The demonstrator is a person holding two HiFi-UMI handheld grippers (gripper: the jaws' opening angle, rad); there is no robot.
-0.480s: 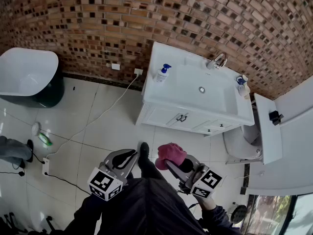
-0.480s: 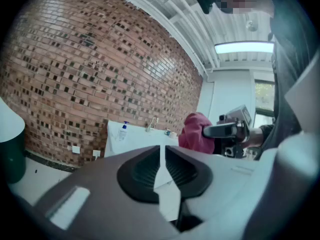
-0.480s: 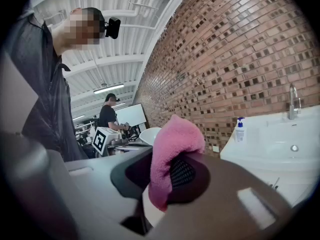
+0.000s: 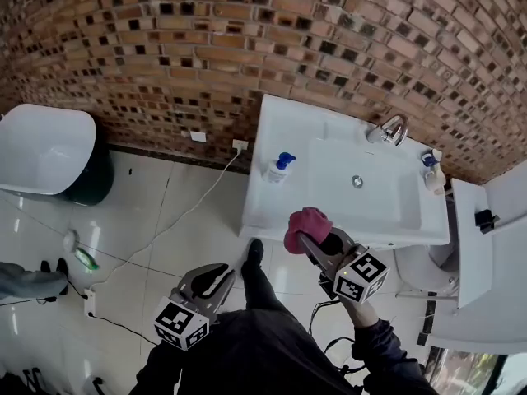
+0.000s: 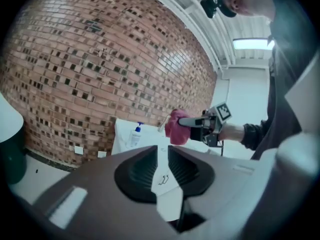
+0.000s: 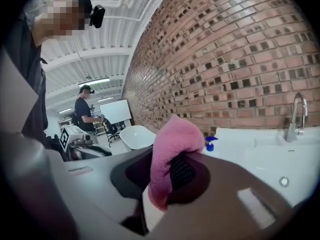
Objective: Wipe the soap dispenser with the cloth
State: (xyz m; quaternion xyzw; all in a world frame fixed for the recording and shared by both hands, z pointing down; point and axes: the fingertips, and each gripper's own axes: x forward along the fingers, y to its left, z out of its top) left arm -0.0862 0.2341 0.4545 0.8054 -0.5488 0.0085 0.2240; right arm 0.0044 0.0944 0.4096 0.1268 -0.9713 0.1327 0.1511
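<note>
At vanity's (image 4: 284, 126) left corner, eleven o'clock from cloth (image 4: 307, 225): soap dispenser (image 4: 278, 168), well apart. Right gripper (image 4: 315, 239) clamped on cloth; left gripper (image 4: 216, 276) barely parted, empty. Best: brace dispenser with left, wipe gently.

We see the soap dispenser (image 4: 278, 169), a small white bottle with a blue pump on top. It stands upright on the white washstand (image 4: 284, 126), close to its left edge and just left of the basin. We see the cloth (image 4: 306, 225) too. It is pink and fluffy, bunched up in a lump. The right gripper (image 4: 306, 241) pinches it in the air, by the washstand's front edge. It does not touch the bottle.
</note>
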